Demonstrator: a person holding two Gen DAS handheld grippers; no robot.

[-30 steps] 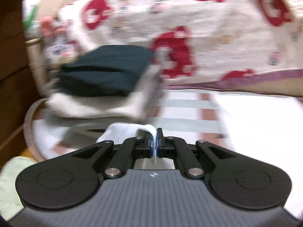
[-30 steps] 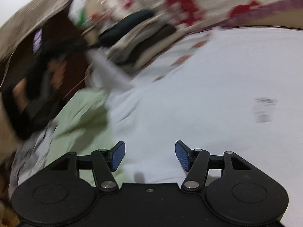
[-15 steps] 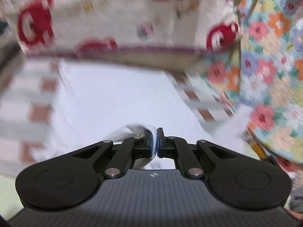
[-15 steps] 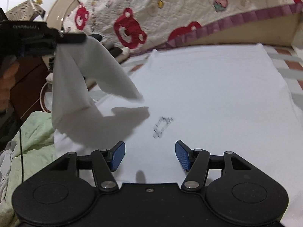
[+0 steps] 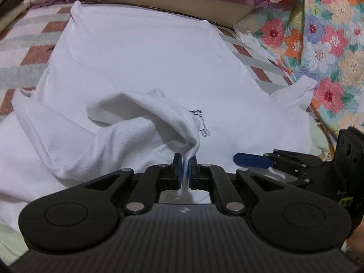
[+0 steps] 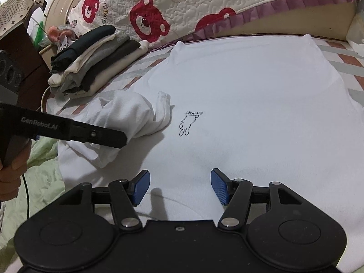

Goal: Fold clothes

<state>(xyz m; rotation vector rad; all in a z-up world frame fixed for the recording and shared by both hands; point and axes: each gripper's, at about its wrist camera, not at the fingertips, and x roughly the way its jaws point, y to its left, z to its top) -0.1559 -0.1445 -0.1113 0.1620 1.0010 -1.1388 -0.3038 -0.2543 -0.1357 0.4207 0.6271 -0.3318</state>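
A white T-shirt (image 5: pixel 141 52) (image 6: pixel 250 95) lies spread on the bed, with a small black drawing (image 6: pixel 190 122) near its middle. My left gripper (image 5: pixel 187 165) is shut on the shirt's left sleeve (image 5: pixel 136 118), which is folded inward over the body. From the right wrist view that sleeve (image 6: pixel 134 116) lies bunched beside the drawing, and the left gripper (image 6: pixel 122 138) hides its pinched edge. My right gripper (image 6: pixel 179 185) is open just above the shirt's near part, nothing between its blue pads (image 6: pixel 142 186). One of its pads (image 5: pixel 250 160) shows at the right of the left wrist view.
A stack of folded clothes (image 6: pixel 95 59) sits at the bed's far left. A quilt with red bears (image 6: pixel 159 20) runs along the back. A floral quilt (image 5: pixel 329 45) lies on the right. A green sheet (image 6: pixel 41 159) lies at the near left. A hand (image 6: pixel 11 173) holds the left gripper.
My left gripper swung from the folded stack toward the shirt's middle and came down, carrying the sleeve from raised in the air to draped over the shirt. The right gripper stayed open.
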